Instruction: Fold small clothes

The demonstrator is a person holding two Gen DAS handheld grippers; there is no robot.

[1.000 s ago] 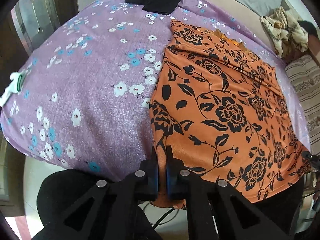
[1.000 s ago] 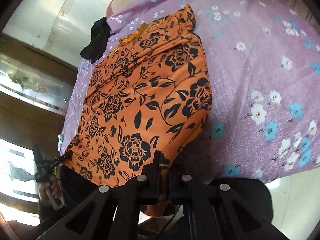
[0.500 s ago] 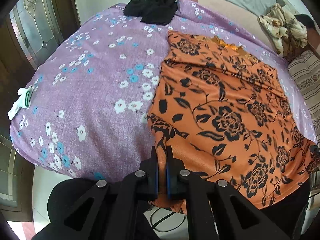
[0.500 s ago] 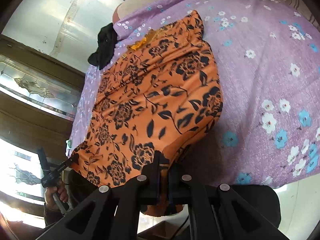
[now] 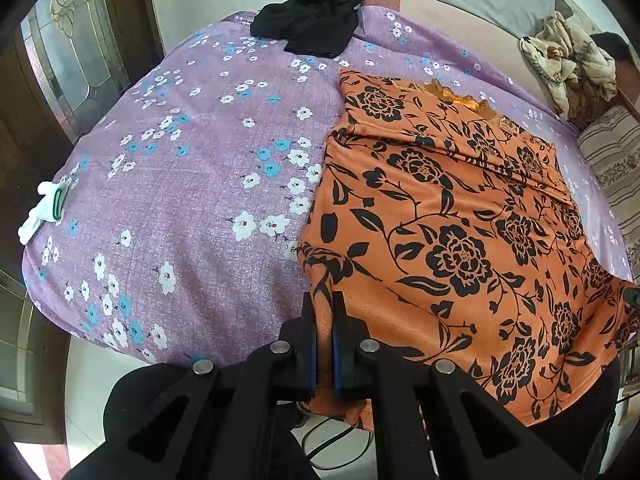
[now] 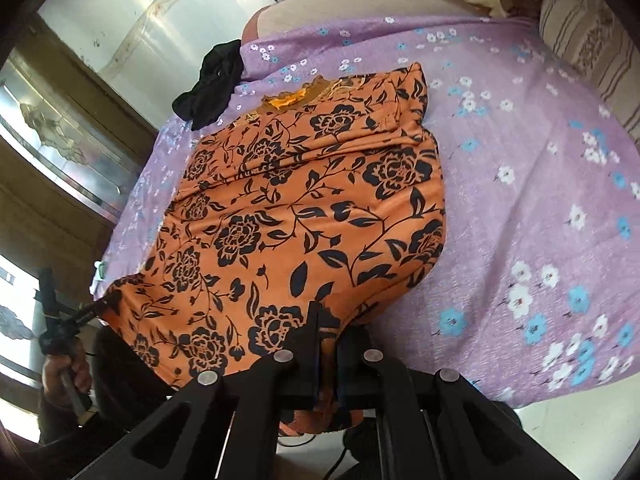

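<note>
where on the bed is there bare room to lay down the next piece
The widest bare patch of the purple floral sheet lies between the orange floral garment, the black cloth at the far end and the small white item at the edge. In the right wrist view, a second patch runs from the garment toward the striped cushion. The middle is covered.

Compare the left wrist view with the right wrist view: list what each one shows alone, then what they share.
Left wrist only: the left gripper close up, jaws shut on the orange floral garment's near hem.

Right wrist only: the right gripper close up, shut on the other near corner, and the person's hand holding the left gripper's handle.

Both: the garment spread on the purple flowered sheet, the black garment, a small white item at the sheet's edge.
</note>
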